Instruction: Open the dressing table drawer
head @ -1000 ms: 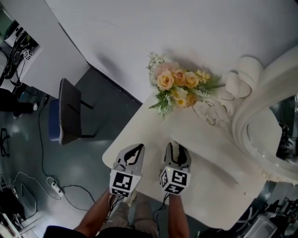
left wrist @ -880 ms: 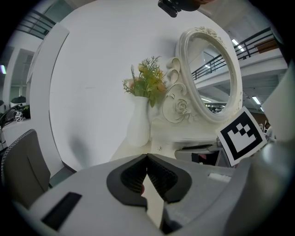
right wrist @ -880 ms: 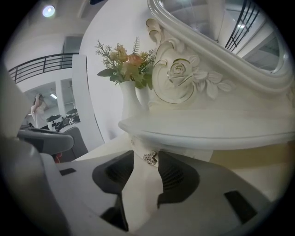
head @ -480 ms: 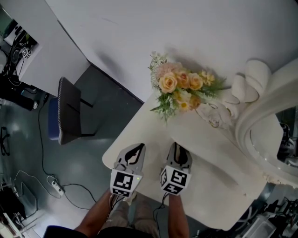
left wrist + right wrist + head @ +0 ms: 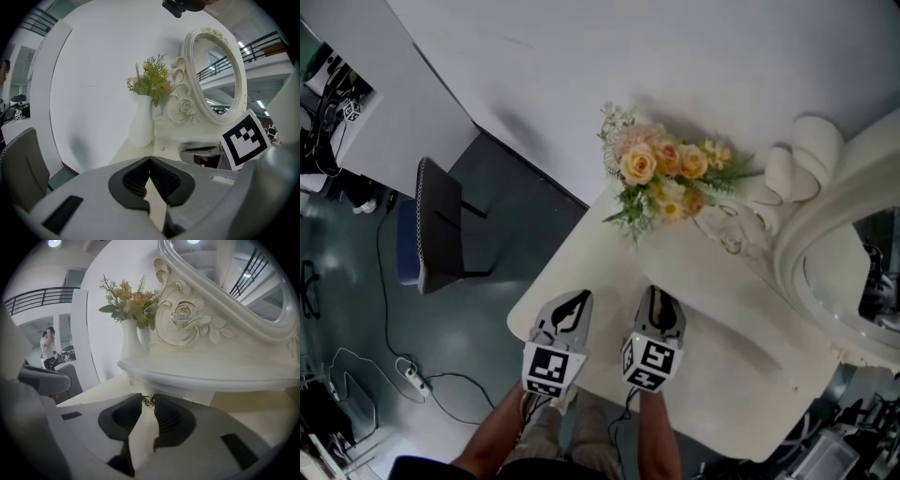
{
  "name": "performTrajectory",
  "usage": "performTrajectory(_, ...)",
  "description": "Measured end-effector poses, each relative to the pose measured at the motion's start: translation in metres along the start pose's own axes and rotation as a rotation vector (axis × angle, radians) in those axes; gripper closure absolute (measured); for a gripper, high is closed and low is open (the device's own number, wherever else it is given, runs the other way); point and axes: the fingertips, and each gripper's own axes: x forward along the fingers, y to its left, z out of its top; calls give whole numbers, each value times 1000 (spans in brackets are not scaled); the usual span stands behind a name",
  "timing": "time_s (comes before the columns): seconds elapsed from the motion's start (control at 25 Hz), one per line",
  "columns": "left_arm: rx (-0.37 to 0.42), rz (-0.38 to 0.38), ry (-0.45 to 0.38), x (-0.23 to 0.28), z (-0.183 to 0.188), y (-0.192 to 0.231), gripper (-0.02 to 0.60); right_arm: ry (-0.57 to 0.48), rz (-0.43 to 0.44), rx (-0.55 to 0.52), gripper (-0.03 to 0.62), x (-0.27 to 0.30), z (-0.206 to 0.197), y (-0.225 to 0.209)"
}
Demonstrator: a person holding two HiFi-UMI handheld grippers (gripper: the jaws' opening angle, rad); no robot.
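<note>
The white dressing table (image 5: pixel 609 272) carries a raised shelf (image 5: pixel 211 371) with a drawer front (image 5: pixel 185 394) below it. A small metal drawer knob (image 5: pixel 148 401) sits between the tips of my right gripper (image 5: pixel 148 404), whose jaws are closing and whose pads touch it on both sides. In the head view the right gripper (image 5: pixel 662 300) points at the shelf's base. Beside it on the left, my left gripper (image 5: pixel 572 300) hovers over the tabletop. Its jaws (image 5: pixel 149 159) meet at the tips with nothing between them.
A white vase of flowers (image 5: pixel 661 173) stands at the table's back, next to the ornate oval mirror (image 5: pixel 825 253). A dark chair (image 5: pixel 441 225) stands on the floor to the left, with cables (image 5: pixel 403 370) nearby. A white wall runs behind the table.
The right gripper's jaws have drawn closer together. Both hands stay in place. The head view has shifted slightly.
</note>
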Motion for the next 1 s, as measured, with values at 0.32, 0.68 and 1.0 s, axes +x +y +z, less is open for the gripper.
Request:
performTrajectory(0.32,3,-5,-6,-7,1,0,580,1,1,-12,514,-2,-2,1)
performTrajectory(0.68,10,-5,-8,-21,-1,1,580,19,7,-10,516,-14,-13,12)
performTrajectory(1.0,12,-1,-4,-35,-4,1,580,15,18,-4,516,-29,-21,25)
